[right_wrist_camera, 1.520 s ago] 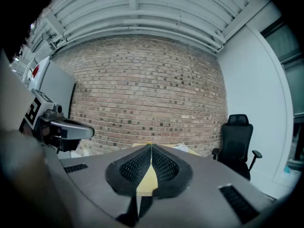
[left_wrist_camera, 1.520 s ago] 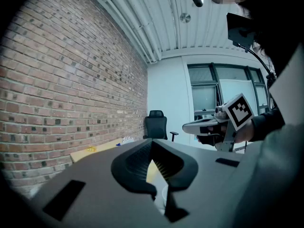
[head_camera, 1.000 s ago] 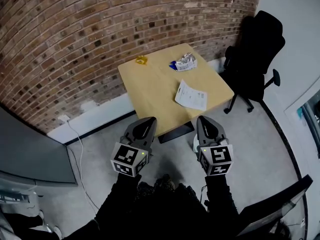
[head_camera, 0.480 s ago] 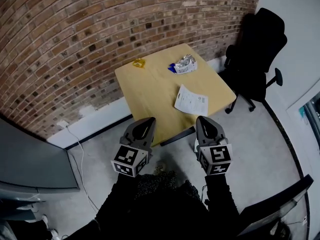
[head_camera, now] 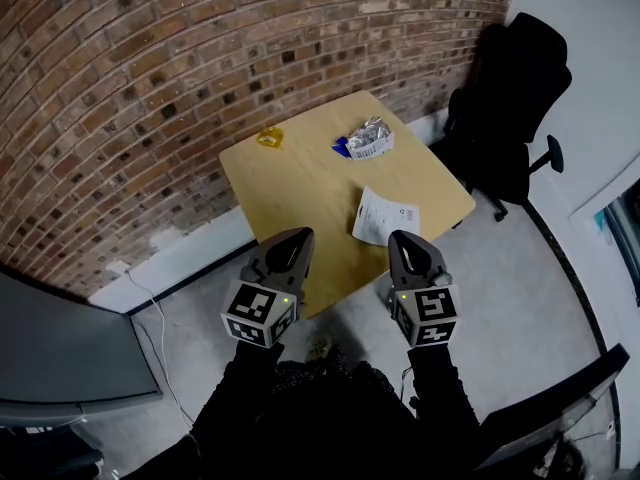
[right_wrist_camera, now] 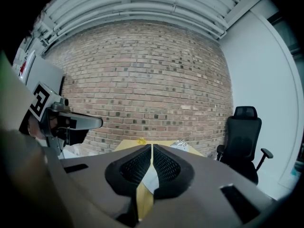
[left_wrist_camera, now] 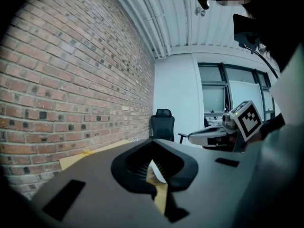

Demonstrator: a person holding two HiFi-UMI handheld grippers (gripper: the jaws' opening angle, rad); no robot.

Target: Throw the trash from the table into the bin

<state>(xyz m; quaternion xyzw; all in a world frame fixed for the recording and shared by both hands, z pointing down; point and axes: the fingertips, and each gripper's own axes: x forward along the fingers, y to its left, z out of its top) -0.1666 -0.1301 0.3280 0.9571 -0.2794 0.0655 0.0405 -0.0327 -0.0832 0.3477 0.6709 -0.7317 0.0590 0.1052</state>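
On table (head_camera: pixel 300 193), printed sheet (head_camera: pixel 385 215), txt too small, foil wrapper (head_camera: pixel 368 138)

Left claw (head_camera: pixel 298 238) and right claw (head_camera: pixel 402 242): grey tapered shells, with black ribbed pads (right_wrist_camera: pixel 135 166) on the inner faces. Each carries a marker cube (head_camera: pixel 258 315) printed with black-and-white squares. Operator wears black sleeves (head_camera: pixel 245 408).

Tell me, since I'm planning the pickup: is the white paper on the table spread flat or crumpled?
Spread flat: the white paper lies as one open sheet on the table.
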